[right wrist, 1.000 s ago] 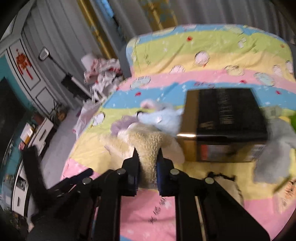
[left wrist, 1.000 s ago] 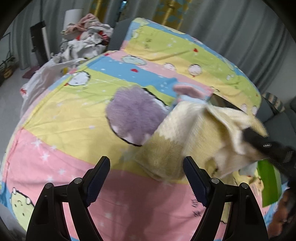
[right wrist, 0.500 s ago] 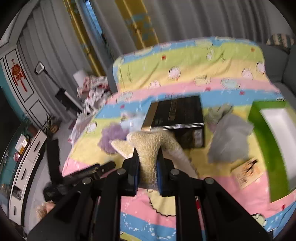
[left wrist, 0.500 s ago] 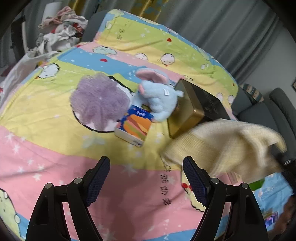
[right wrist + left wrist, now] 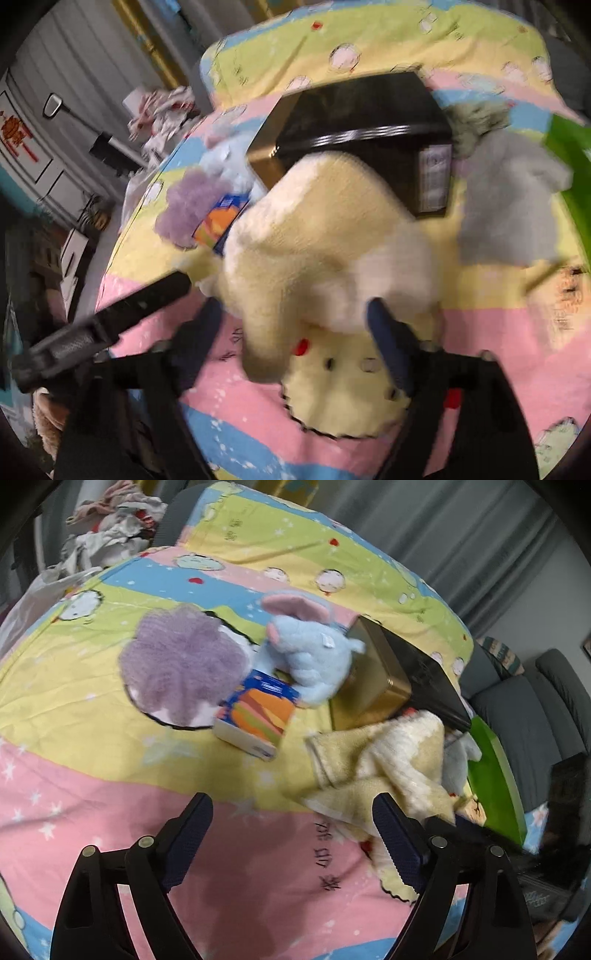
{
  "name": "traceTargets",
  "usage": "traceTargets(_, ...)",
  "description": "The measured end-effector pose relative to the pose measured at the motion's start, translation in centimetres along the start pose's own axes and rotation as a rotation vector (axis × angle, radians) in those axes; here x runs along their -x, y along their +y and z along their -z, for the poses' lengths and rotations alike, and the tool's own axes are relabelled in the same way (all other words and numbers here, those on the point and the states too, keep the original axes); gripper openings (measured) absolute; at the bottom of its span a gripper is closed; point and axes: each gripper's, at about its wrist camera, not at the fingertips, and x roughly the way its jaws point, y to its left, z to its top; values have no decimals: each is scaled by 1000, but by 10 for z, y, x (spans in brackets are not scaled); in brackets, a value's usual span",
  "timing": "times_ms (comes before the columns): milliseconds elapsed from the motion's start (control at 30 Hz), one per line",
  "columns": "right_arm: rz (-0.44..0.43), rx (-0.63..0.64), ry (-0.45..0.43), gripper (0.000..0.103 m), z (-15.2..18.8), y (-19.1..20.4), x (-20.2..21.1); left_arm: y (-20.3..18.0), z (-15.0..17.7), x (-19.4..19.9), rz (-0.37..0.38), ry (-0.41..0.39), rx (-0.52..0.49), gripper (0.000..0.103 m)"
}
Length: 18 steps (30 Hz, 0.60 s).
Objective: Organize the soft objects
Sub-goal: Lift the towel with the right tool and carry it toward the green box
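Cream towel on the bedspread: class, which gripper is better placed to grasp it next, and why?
Probably the right gripper: the cream towel bulges between its opening fingers. The left gripper frames bare bedspread, towel beside it.

Grey curtains (image 5: 461, 535), grey sofa (image 5: 535, 709), white panelled wall (image 5: 44, 122).

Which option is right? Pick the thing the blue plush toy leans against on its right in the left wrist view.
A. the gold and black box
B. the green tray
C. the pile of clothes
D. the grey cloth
A: the blue plush toy rests against the gold side of the gold and black box.
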Motion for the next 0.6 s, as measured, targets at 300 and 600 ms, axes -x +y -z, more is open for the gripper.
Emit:
traceTargets(300,-2,-30,-18,102,-34,-33,4,-34,9,-18,97,46,-100,89)
traceTargets(600,-29,8,100,78,-32,-36,-55,-41,10,-59,45,86,-90,89)
